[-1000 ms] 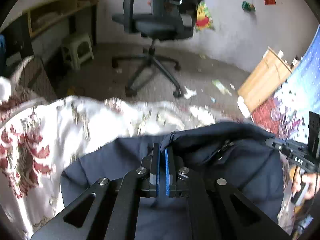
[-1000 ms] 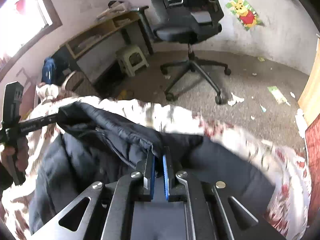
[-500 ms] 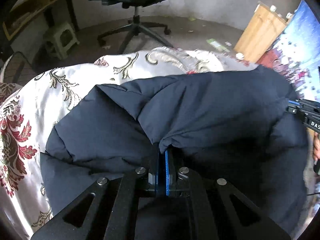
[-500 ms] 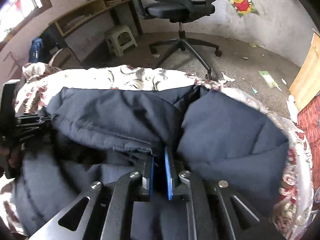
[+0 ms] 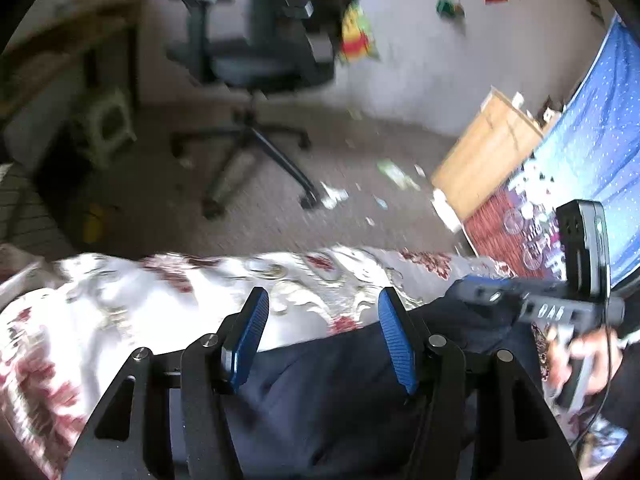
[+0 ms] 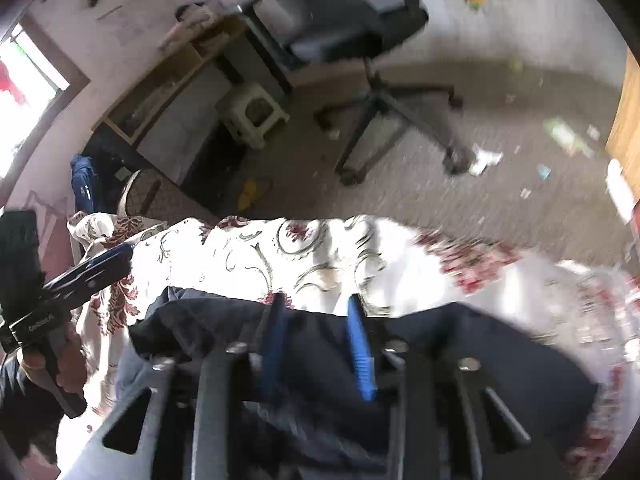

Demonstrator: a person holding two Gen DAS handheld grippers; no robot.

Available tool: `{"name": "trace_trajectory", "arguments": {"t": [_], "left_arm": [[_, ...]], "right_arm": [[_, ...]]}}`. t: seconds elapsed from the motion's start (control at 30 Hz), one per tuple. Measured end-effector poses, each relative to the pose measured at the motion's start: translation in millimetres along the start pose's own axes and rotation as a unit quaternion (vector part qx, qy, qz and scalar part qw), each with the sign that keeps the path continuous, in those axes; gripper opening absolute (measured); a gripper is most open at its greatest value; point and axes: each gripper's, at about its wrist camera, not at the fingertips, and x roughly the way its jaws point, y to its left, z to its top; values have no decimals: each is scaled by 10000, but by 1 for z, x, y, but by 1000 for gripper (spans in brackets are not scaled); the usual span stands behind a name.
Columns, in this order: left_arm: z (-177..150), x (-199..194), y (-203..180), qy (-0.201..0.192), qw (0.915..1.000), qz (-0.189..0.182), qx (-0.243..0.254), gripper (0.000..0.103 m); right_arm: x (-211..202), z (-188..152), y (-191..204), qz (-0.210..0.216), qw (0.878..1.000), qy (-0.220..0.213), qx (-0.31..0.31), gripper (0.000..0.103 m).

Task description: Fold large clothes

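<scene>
A large dark navy padded jacket (image 5: pixel 340 380) lies on a bed covered by a white sheet with red floral print (image 5: pixel 120 304). In the left wrist view my left gripper (image 5: pixel 322 316) is open and empty above the jacket's near edge, blue pads wide apart. The right gripper (image 5: pixel 480 294) shows at the right, over the jacket's far corner. In the right wrist view the jacket (image 6: pixel 460 360) lies below my right gripper (image 6: pixel 316 308), which is open and empty. The left gripper (image 6: pixel 116 256) shows at the left, above the sheet (image 6: pixel 300 256).
Beyond the bed's edge is a littered floor with a black office chair (image 5: pixel 256 72), a small stool (image 5: pixel 108 120) and a wooden desk (image 6: pixel 168 72). A wooden board (image 5: pixel 492 152) and a blue patterned cloth (image 5: pixel 592 152) lean at the right.
Both grippers have let go of the jacket and opened. They have lifted and tilted up, so the room shows again. The jacket now lies folded on the bed.
</scene>
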Motion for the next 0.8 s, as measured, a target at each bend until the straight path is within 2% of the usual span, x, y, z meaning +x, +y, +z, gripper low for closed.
{"name": "trace_trajectory", "arguments": {"t": [0.1, 0.2, 0.27, 0.37, 0.43, 0.5, 0.6, 0.67, 0.8], "left_arm": [[1, 35, -8, 593, 9958, -688, 89, 48], [-19, 42, -23, 938, 9882, -1020, 657, 40], [-42, 46, -31, 1326, 9795, -1097, 1044, 35], [-68, 52, -33, 1619, 9718, -1038, 1365, 28], [-77, 51, -28, 1788, 9680, -1041, 1423, 18], [-85, 52, -25, 1993, 9642, -962, 1460, 14], [-93, 62, -25, 2299, 9569, -766, 1601, 11], [-96, 69, -27, 2359, 9541, -591, 1746, 11], [-97, 96, -29, 2437, 9528, -328, 1780, 9]], "right_arm": [[15, -10, 5, 237, 9993, 264, -113, 15], [16, -30, 12, 113, 9958, 683, -602, 14], [14, -45, 10, 14, 9943, 814, -682, 13], [11, -63, -4, -169, 9926, 1045, -587, 8], [14, -69, -14, -283, 9901, 1230, -609, 2], [21, -74, -19, -374, 9872, 1427, -603, 0], [36, -73, -20, -435, 9827, 1702, -589, 0], [46, -72, -20, -534, 9804, 1790, -631, 0], [62, -75, -18, -669, 9802, 1704, -751, 0]]}}
